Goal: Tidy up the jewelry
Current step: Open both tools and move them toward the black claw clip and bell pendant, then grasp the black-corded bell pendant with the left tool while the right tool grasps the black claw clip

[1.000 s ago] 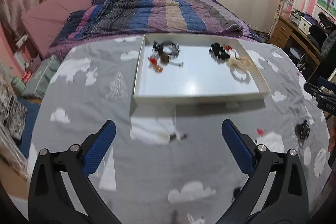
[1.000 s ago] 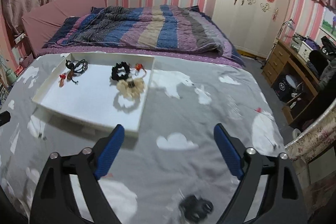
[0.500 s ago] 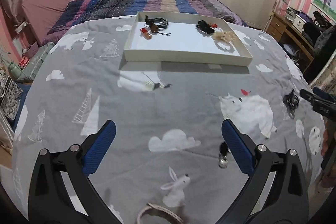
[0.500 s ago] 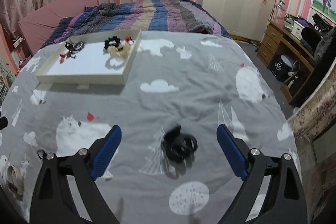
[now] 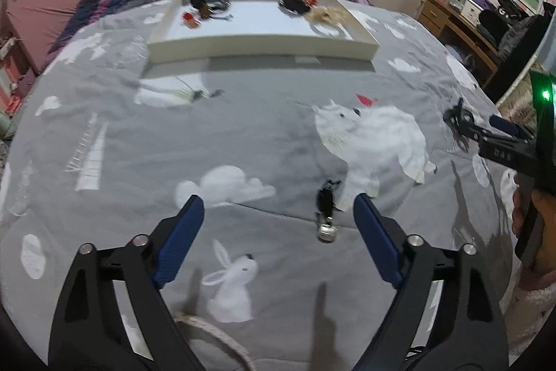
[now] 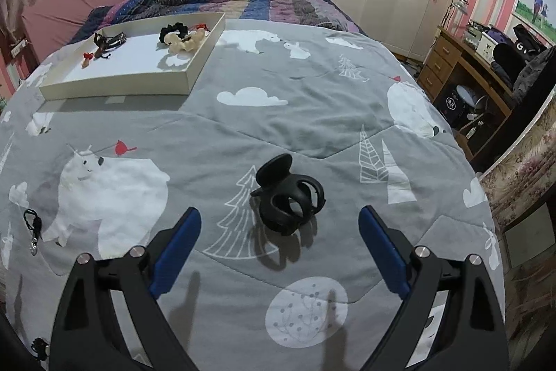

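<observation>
Blue pads line both tools, and each tool stands wide apart with nothing between its fingers. The right tool [image 6: 279, 252] hovers low over the grey quilt [image 6: 243, 127], with a black hair clip [image 6: 286, 195] lying just ahead of it, roughly centred in the gap but still short of the pads. The left tool [image 5: 278, 232] hangs over the same quilt, and a small black cord with a metal bell [image 5: 326, 211] lies near its right finger [image 5: 377, 242], well off the midline. At the bottom edge of the left view a pale band [image 5: 215, 336] lies under the tool, partly hidden.

Farther out, the white tray [image 6: 118, 80] sits toward the head of the bed and already holds two clusters: dark cords and red bits at one end, a black scrunchie and a cream one at the other.

The clip looks likely to be the right tool's next pick. It is rounded, hollow and open-looped, so pads closing on a curved side could squeeze it out or tip it. The quilt is soft and creased; pressing down could pinch cloth with the clip. The bell cord is thin and off-centre, so the left tool could shut beside it or catch only the cord's end.
</observation>
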A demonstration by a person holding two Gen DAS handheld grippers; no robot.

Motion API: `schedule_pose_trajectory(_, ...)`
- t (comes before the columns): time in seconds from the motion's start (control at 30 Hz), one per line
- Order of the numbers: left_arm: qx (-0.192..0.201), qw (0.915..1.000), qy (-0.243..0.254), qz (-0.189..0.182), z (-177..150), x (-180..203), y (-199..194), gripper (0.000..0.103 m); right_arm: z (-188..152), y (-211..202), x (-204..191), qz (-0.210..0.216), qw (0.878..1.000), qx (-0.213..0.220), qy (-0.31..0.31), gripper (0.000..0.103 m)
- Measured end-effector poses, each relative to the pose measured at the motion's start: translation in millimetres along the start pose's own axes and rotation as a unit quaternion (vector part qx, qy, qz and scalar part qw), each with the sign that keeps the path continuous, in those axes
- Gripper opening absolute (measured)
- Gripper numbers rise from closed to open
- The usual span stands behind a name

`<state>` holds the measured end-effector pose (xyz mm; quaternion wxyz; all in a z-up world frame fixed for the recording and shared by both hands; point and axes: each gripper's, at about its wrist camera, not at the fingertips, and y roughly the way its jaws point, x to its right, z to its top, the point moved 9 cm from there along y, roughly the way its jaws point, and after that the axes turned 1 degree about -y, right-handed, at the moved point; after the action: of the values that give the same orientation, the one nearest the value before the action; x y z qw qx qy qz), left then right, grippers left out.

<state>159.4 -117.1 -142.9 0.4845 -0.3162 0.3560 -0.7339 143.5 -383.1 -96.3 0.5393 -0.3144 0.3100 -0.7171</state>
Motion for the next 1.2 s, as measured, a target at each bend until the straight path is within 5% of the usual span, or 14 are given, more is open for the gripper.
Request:
schedule_pose_trajectory(0.4, -0.030, 0.9994, 0.013, -0.015, -6, 20, 29, 0.063, -5, 18, 4, -0.002, 1.000, -0.016, -0.001, 0.092)
schedule_pose_trajectory(0.53, -0.027, 0.9995, 0.014, -0.004, -4, 19, 34, 0.063, -6, 23, 4, -0.002, 1.000, -0.020, -0.002, 0.092)
schedule_pose_trajectory(0.67, -0.038, 0.9991, 0.020, 0.001, -7, 23, 44, 0.049, -6, 27, 7, 0.001, 1.000, -0.021, 0.003, 0.092)
schedule_pose_trajectory(0.97, -0.039, 0.9981, 0.044, 0.017, -4, 34, 50, 0.036, -1, 35, 10, 0.017, 0.999, -0.024, 0.018, 0.091)
schedule_pose_trajectory(1.07, -0.039, 0.9981, 0.045, 0.015, -3, 34, 49, 0.017, -1, 38, 10, 0.021, 0.999, -0.028, 0.019, 0.070)
schedule_pose_trajectory(1.13, -0.040, 0.9980, 0.047, 0.013, -4, 35, 49, 0.014, -3, 42, 8, 0.033, 0.998, -0.040, 0.024, 0.055)
schedule_pose_trajectory(1.2, -0.040, 0.9980, 0.048, 0.011, -5, 35, 48, 0.013, -4, 42, 7, 0.035, 0.998, -0.040, 0.024, 0.052)
